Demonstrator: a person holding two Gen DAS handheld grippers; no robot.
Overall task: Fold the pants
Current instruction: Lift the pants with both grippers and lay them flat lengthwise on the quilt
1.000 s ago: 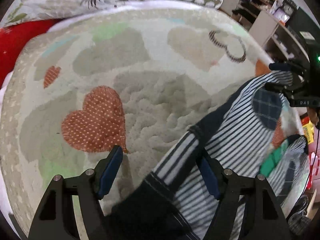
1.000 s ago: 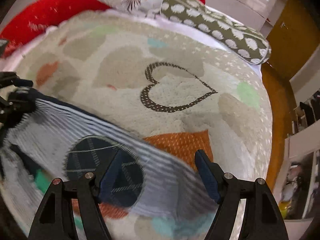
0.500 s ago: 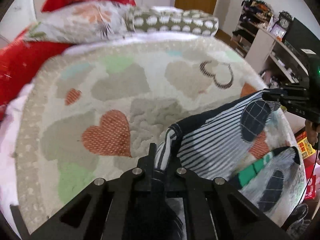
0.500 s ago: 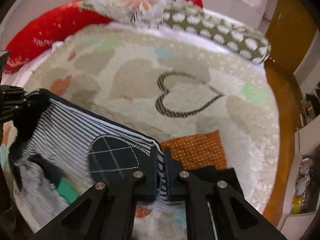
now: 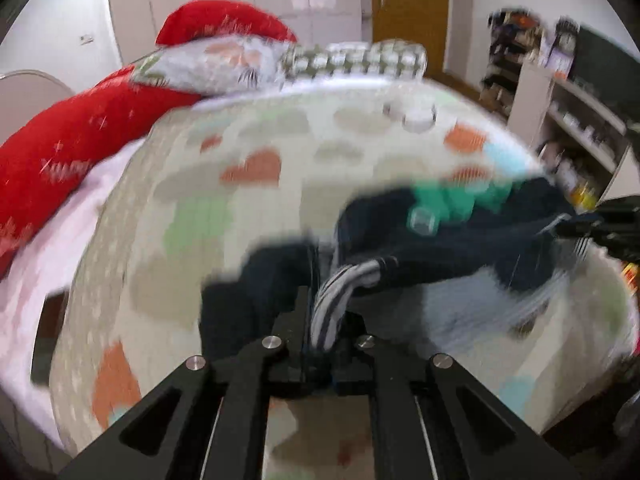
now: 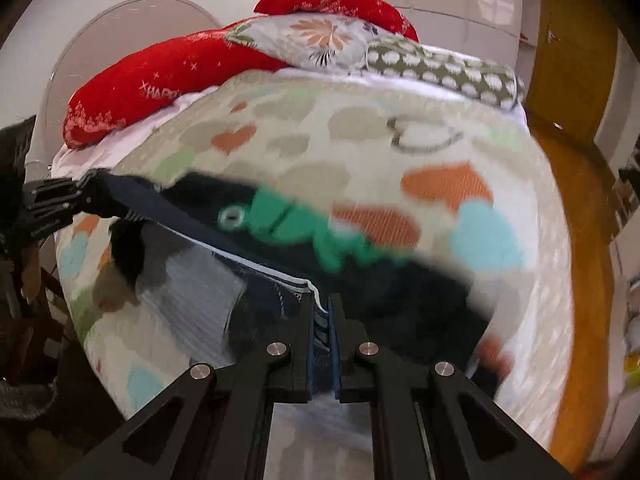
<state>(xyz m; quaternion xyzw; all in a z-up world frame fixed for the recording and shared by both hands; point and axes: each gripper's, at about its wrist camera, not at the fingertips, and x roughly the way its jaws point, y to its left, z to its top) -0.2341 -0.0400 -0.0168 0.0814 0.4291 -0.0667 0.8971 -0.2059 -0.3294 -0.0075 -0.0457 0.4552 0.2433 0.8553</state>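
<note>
The pants (image 5: 440, 240) are navy with white stripes and a green patch, and hang stretched in the air between my two grippers, above the bed. My left gripper (image 5: 322, 320) is shut on one striped corner of the waistband. My right gripper (image 6: 322, 320) is shut on the other corner of the pants (image 6: 280, 248). Each gripper shows in the other's view: the right one at the right edge of the left wrist view (image 5: 600, 228), the left one at the left edge of the right wrist view (image 6: 60, 204). Both views are blurred by motion.
A heart-patterned blanket (image 6: 360, 140) covers the bed below. Red (image 6: 160, 80), floral (image 6: 320, 40) and dotted olive (image 6: 448, 72) pillows lie at its far end. Shelves (image 5: 560, 100) stand to the right, with a wooden floor (image 6: 580, 240) beside the bed.
Both grippers closed on the pants' waistband corners and lifted the pants off the blanket; the pants now hang spread between them, higher than before.
</note>
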